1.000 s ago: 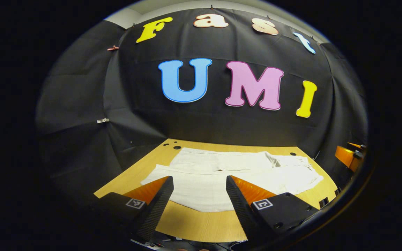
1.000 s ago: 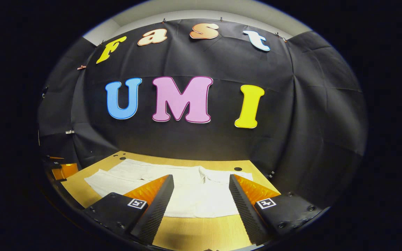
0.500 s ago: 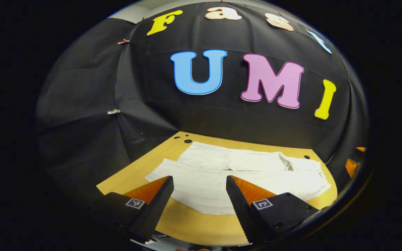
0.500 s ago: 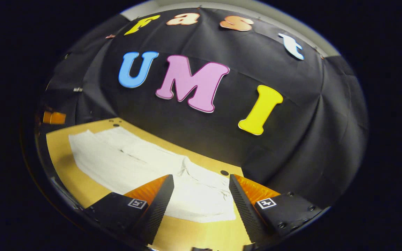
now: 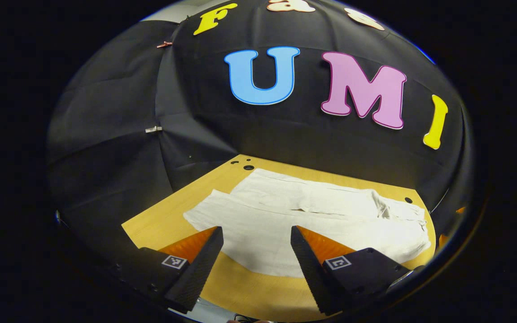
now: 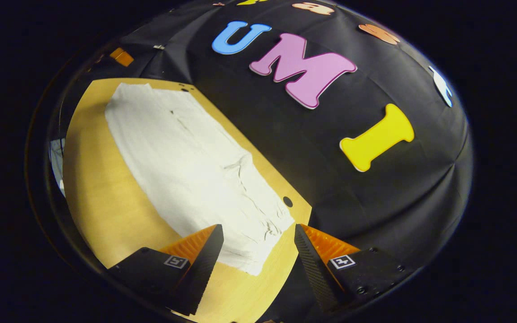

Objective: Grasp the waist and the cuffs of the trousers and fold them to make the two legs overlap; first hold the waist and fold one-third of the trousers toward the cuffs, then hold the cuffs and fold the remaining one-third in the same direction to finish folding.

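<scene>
White trousers (image 5: 312,220) flat on table (image 5: 159,224), open tool (image 5: 256,264) above.

right tool (image 6: 258,251) rolled, now over trousers (image 6: 191,170) waist | left tool (image 5: 256,251) nearer

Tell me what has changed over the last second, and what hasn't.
The right tongs have rolled and swung toward the waist end of the white trousers, which now run slantwise across their view. The left tongs have tipped down slightly toward the near leg. Nothing was gripped: both tongs remain open, and the trousers lie flat and unfolded on the wooden table.
</scene>
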